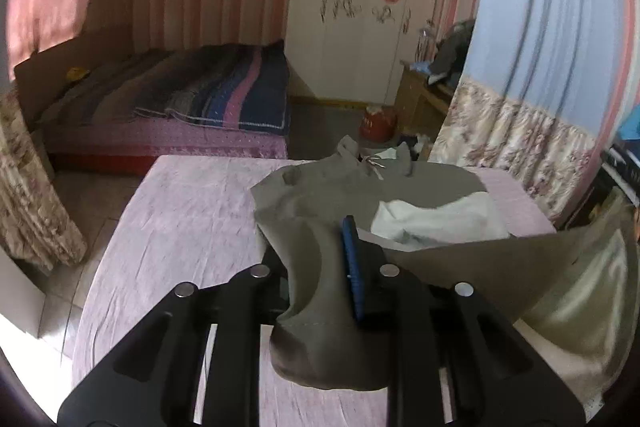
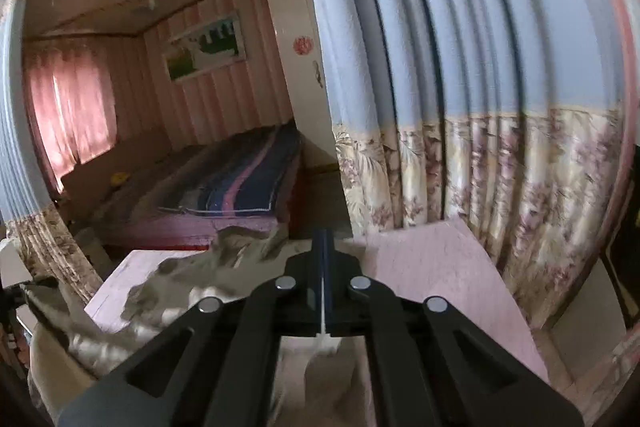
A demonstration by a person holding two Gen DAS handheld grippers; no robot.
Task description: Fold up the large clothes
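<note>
A large grey-olive garment (image 1: 320, 187) with a pale lining (image 1: 436, 219) lies partly on the pink-covered table (image 1: 180, 207). My left gripper (image 1: 320, 243) is shut on a thick fold of it. The cloth bulges up between the fingers and hides the left one, while the blue pad (image 1: 352, 267) of the right finger shows. In the right wrist view the garment (image 2: 180, 279) stretches away to the left, raised off the table (image 2: 432, 267). My right gripper (image 2: 325, 239) is shut, its blue pads together on a thin pale edge of the garment that hangs below them.
A blue and floral curtain (image 2: 460, 107) hangs close on the right of the table. Beyond the table are a striped bed (image 1: 180, 95), a white wardrobe (image 1: 360, 7), a wooden desk (image 1: 420, 95) and a red container (image 1: 376, 123) on the floor. Another floral curtain (image 1: 24, 187) hangs on the left.
</note>
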